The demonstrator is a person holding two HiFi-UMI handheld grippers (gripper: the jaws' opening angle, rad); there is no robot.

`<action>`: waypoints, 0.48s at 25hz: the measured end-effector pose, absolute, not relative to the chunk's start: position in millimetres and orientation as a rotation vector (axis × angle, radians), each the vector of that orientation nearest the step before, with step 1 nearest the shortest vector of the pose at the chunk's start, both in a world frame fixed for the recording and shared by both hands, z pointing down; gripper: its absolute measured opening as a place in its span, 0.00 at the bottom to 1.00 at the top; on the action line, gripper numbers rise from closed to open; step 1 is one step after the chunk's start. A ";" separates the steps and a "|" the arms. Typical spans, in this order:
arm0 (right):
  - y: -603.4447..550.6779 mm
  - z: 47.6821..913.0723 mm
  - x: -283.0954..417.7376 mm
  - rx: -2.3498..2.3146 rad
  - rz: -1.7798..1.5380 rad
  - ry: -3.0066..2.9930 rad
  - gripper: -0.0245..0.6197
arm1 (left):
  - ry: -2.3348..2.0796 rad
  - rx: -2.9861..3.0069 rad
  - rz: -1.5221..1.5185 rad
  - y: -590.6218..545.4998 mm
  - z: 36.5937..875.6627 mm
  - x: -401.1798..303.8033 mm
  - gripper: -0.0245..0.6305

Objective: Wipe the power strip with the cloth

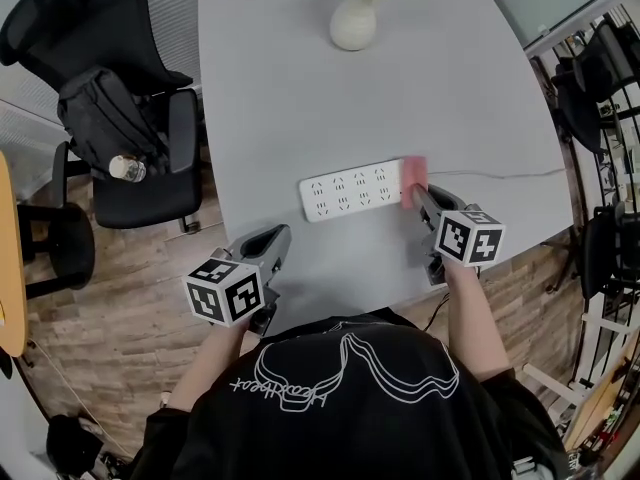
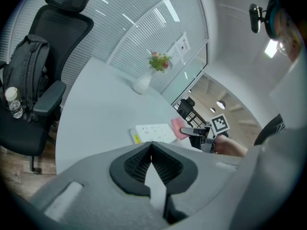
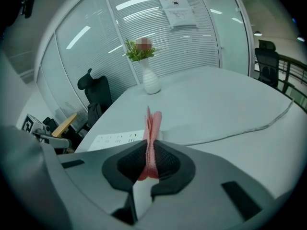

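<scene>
A white power strip (image 1: 350, 190) lies flat on the grey table (image 1: 300, 88), its cable (image 1: 500, 175) running off to the right. My right gripper (image 1: 420, 196) is shut on a pink cloth (image 1: 413, 180), which hangs over the strip's right end. In the right gripper view the folded cloth (image 3: 152, 128) stands pinched between the jaws, with the power strip (image 3: 117, 138) just beyond. My left gripper (image 1: 272, 246) hovers at the table's near edge, left of the strip, jaws shut and holding nothing. The left gripper view shows the power strip (image 2: 152, 132) and cloth (image 2: 178, 127) ahead.
A white vase (image 1: 353, 22) with a plant stands at the far middle of the table. A black office chair (image 1: 120, 158) holding a backpack (image 1: 105, 118) and a bottle (image 1: 127, 169) sits left of the table. More chairs (image 1: 600, 78) and racks line the right side.
</scene>
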State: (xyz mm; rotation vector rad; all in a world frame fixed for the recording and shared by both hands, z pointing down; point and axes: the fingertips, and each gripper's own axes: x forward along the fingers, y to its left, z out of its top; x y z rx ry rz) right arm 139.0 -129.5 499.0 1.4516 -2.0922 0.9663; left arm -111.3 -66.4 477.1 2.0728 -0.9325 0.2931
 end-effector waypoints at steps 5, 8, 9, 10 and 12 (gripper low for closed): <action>-130.2 483.3 113.6 1.389 0.950 -2.167 0.10 | -0.931 2.075 0.283 -70.2 476.1 -108.4 0.06; -131.3 479.0 94.7 1.330 0.928 -2.205 0.10 | -0.938 2.070 0.278 -71.1 476.6 -109.9 0.06; -131.7 477.4 87.8 1.313 0.926 -2.219 0.10 | -0.940 2.068 0.278 -71.1 476.8 -110.8 0.06; -132.1 475.6 80.5 1.297 0.924 -2.234 0.10 | -0.941 2.067 0.280 -71.0 477.1 -111.7 0.06; -132.3 472.6 64.6 1.263 0.921 -2.264 0.10 | -0.942 2.066 0.287 -70.8 477.7 -113.7 0.06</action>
